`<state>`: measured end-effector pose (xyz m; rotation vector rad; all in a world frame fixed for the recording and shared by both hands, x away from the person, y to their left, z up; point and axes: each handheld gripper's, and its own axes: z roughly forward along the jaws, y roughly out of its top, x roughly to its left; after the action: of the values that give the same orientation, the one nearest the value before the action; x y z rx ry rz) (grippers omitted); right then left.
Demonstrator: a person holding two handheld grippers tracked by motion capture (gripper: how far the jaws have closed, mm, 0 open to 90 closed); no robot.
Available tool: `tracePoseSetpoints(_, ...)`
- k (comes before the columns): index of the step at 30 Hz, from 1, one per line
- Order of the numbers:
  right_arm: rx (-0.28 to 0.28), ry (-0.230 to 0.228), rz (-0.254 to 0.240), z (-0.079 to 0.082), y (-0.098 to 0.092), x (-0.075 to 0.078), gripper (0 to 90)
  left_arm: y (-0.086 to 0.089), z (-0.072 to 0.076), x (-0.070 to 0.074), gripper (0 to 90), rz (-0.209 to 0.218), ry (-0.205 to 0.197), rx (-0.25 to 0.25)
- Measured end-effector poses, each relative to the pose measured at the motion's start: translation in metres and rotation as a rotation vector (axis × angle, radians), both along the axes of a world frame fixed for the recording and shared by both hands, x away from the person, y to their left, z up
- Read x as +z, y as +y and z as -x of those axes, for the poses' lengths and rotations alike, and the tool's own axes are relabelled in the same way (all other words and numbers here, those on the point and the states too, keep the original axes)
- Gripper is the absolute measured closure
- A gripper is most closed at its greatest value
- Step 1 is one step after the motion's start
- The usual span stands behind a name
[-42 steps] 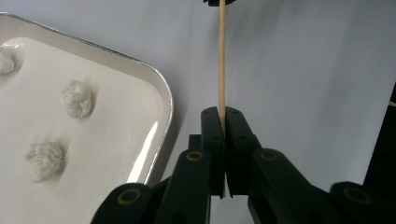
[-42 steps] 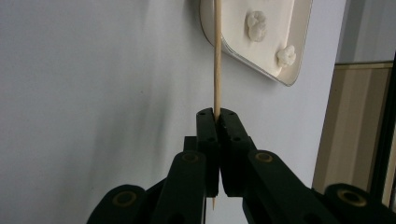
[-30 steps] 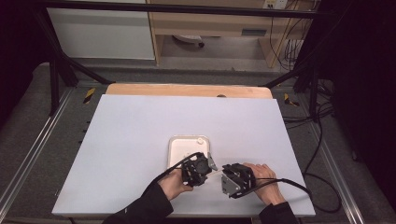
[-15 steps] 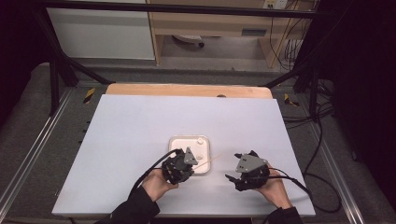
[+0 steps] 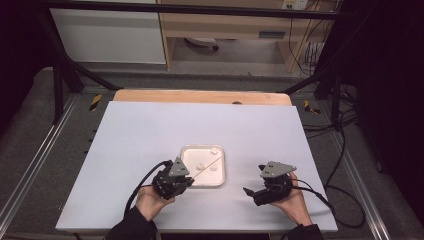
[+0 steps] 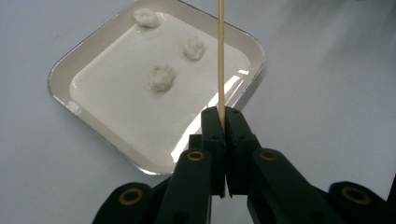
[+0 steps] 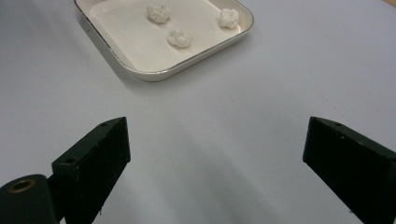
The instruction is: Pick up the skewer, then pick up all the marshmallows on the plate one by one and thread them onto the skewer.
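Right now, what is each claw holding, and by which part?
Left claw pinches a thin wooden skewer near its lower end; right claw is open, empty.

Wide bare table (image 5: 150,135) on the far side & to the left, free to pass. Mid-front: white tray (image 5: 186,150) w/ three white lumps (image 6: 161,77) blocks low moves. Wooden skewer (image 6: 220,56) slants over the tray. Open strip btw tray & right gripper (image 5: 255,192); bare table ahead of its jaws.

My white table (image 5: 150,130) carries one square white tray (image 5: 220,181), set near my edge, centre. Three small white lumps (image 6: 162,77) sit in it, apart. Wooden strip (image 5: 200,96) borders far edge.
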<state>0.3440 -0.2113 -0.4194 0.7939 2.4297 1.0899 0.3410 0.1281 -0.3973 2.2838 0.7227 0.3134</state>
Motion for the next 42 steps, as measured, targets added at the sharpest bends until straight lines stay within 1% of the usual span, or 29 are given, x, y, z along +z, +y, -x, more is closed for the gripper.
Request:
tracePoseSetpoints(1, -0.002, 0.014, -0.014, -0.001, 0.000, 0.000, 7.3, 0.004, 0.001, 0.000, 88.0, 0.013, -0.003, 0.009)
tracePoseSetpoints(2, -0.004, 0.045, -0.050, -0.003, 0.000, 0.001, 7.3, 0.008, 0.002, -0.001, 88.0, 0.025, -0.006, 0.017)
tracePoseSetpoints(3, -0.004, 0.045, -0.050, -0.003, 0.000, 0.001, 7.3, 0.012, 0.003, -0.001, 88.0, 0.032, -0.012, 0.028)
tracePoseSetpoints(4, -0.003, 0.049, -0.063, -0.004, 0.001, 0.002, 7.3, 0.016, 0.004, -0.001, 88.0, 0.039, -0.019, 0.036)
tracePoseSetpoints(6, -0.002, 0.033, -0.091, -0.006, 0.001, 0.002, 7.2, 0.023, 0.006, -0.002, 88.0, 0.061, -0.025, 0.052)
tracePoseSetpoints(8, -0.019, 0.045, -0.114, -0.008, 0.002, 0.004, 6.8, 0.029, 0.007, -0.002, 88.0, 0.070, -0.030, 0.063)
tracePoseSetpoints(12, -0.055, 0.078, -0.129, -0.014, 0.007, 0.004, 3.2, 0.038, 0.010, -0.006, 88.0, 0.088, -0.047, 0.083)
tracePoseSetpoints(14, -0.063, 0.095, -0.146, -0.017, 0.010, 0.005, 2.8, 0.042, 0.011, -0.008, 88.0, 0.100, -0.048, 0.091)
tracePoseSetpoints(16, -0.067, 0.098, -0.160, -0.020, 0.015, 0.005, 2.3, 0.046, 0.011, -0.011, 88.0, 0.116, -0.053, 0.098)
tracePoseSetpoints(19, -0.067, 0.106, -0.158, -0.024, 0.024, 0.007, 1.6, 0.052, 0.012, -0.014, 88.0, 0.128, -0.061, 0.106)
tracePoseSetpoints(22, -0.057, 0.122, -0.178, -0.028, 0.035, 0.009, 1.3, 0.057, 0.015, -0.016, 88.0, 0.149, -0.071, 0.111)
tracePoseSetpoints(23, -0.057, 0.120, -0.182, -0.029, 0.038, 0.010, 1.0, 0.059, 0.015, -0.017, 88.0, 0.153, -0.073, 0.116)
tracePoseSetpoints(26, -0.060, 0.133, -0.207, -0.034, 0.048, 0.012, 1.0, 0.063, 0.016, -0.019, 88.0, 0.171, -0.067, 0.116)
tracePoseSetpoints(28, -0.065, 0.140, -0.217, -0.037, 0.054, 0.012, 1.1, 0.066, 0.017, -0.020, 88.0, 0.169, -0.069, 0.127)
tracePoseSetpoints(29, -0.067, 0.142, -0.217, -0.039, 0.057, 0.011, 1.1, 0.067, 0.017, -0.021, 87.9, 0.169, -0.067, 0.124)
tracePoseSetpoints(31, -0.074, 0.146, -0.214, -0.042, 0.064, 0.011, 1.4, 0.069, 0.018, -0.021, 88.0, 0.179, -0.077, 0.128)
tracePoseSetpoints(33, -0.076, 0.143, -0.216, -0.047, 0.071, 0.011, 1.8, 0.070, 0.018, -0.022, 87.9, 0.190, -0.070, 0.132)
tracePoseSetpoints(36, -0.083, 0.153, -0.219, -0.053, 0.081, 0.009, 2.6, 0.072, 0.018, -0.022, 87.9, 0.199, -0.068, 0.133)
tracePoseSetpoints(38, -0.086, 0.156, -0.214, -0.058, 0.088, 0.007, 3.0, 0.073, 0.019, -0.022, 87.9, 0.201, -0.077, 0.131)
tracePoseSetpoints(42, -0.090, 0.171, -0.220, -0.066, 0.102, 0.003, 5.6, 0.074, 0.018, -0.023, 87.9, 0.214, -0.071, 0.133)
